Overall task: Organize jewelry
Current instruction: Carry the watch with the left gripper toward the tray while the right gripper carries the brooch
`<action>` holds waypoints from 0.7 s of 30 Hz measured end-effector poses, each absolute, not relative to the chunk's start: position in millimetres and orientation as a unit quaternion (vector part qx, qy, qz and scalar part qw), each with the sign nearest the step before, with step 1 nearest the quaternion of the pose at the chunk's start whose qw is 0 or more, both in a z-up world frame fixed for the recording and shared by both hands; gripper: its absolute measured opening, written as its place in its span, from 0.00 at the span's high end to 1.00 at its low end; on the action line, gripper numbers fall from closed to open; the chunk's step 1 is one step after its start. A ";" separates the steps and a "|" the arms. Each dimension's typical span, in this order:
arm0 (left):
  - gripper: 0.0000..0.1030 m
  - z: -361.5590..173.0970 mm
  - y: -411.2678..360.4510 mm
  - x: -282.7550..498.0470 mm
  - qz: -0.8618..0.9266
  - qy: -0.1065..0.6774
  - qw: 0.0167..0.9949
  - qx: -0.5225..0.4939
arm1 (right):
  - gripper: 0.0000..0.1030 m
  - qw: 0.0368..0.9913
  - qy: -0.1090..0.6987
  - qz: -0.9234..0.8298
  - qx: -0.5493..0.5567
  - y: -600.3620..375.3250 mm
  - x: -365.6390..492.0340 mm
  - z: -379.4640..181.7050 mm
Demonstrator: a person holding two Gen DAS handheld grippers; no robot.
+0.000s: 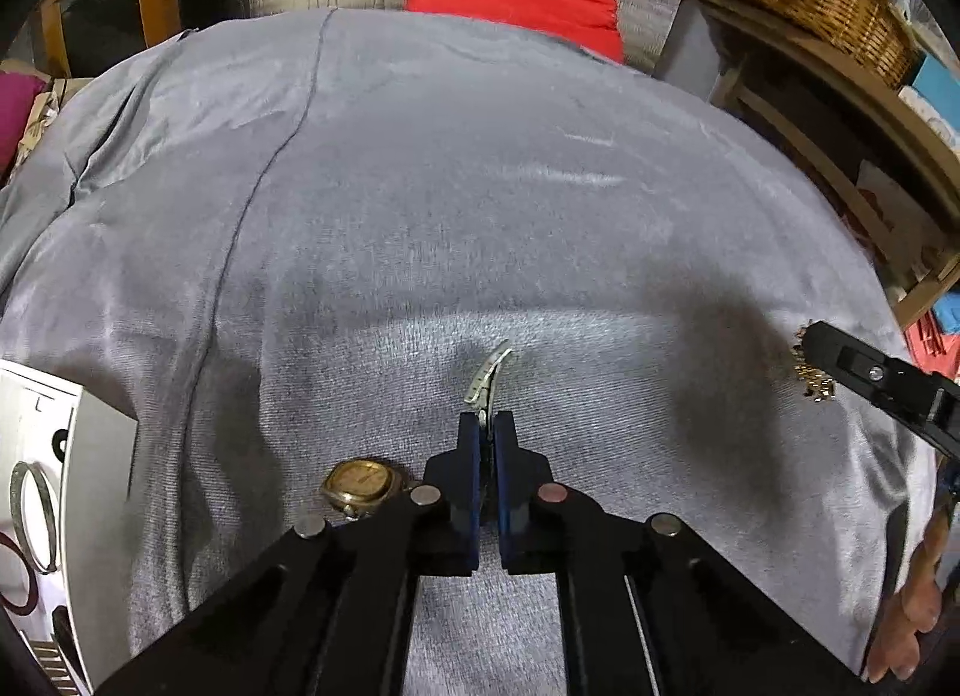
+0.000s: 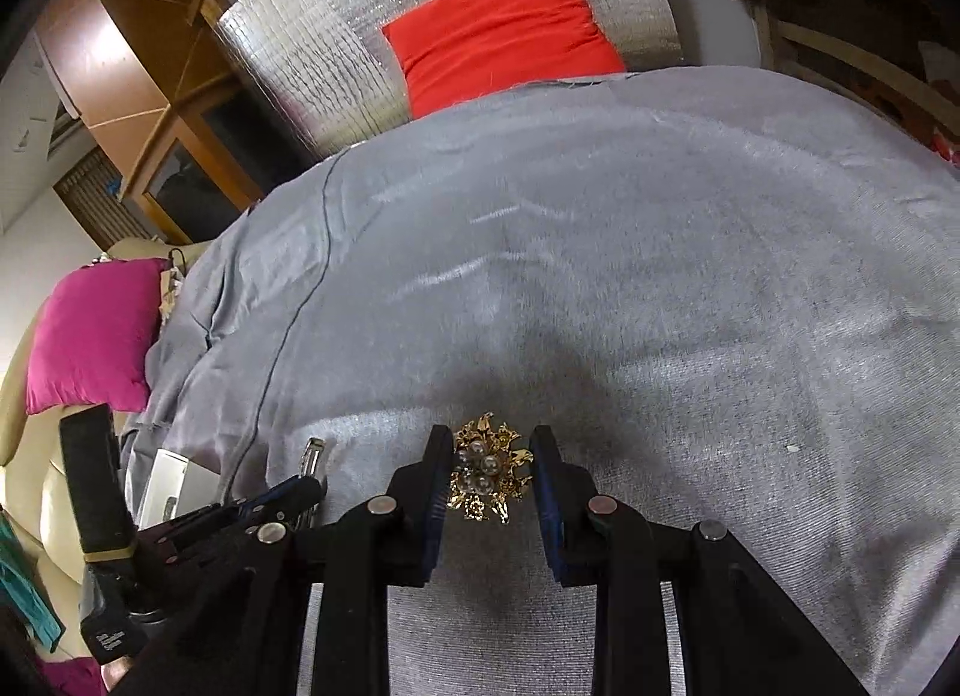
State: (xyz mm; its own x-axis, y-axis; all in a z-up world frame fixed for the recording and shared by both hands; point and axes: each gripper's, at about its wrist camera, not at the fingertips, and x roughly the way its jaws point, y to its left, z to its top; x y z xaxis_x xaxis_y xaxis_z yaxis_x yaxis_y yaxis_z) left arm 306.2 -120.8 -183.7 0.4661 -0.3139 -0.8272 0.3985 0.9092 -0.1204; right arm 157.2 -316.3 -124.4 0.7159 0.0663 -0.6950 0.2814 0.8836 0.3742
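So the left tool (image 1: 487, 426) has its two fingers pinched nearly together on the silver watch band (image 1: 489, 375), which sticks out toward 12 o'clock over the grey blanket (image 1: 420, 186). The gold watch face (image 1: 360, 483) sits just beside that tool at about 9 o'clock. Further out at 9, a white box (image 1: 78, 456) holds bangles (image 1: 33, 516). The right tool (image 2: 492, 456) is spread open with a gold brooch (image 2: 489, 471) with pearls between its fingers; can't tell if they actually touch it. A red cushion (image 2: 504, 30) is way off at 12.
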 end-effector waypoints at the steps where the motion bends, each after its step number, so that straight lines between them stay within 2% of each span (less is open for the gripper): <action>1: 0.96 -178.6 -118.7 304.2 -0.210 0.468 0.857 0.041 | 0.73 0.897 0.371 -0.059 0.234 -316.1 156.8 -123.4; 21: 0.96 -91.2 -47.1 221.8 -0.213 0.378 0.900 -0.046 | 0.72 0.920 0.331 0.003 0.208 -259.3 134.8 -89.5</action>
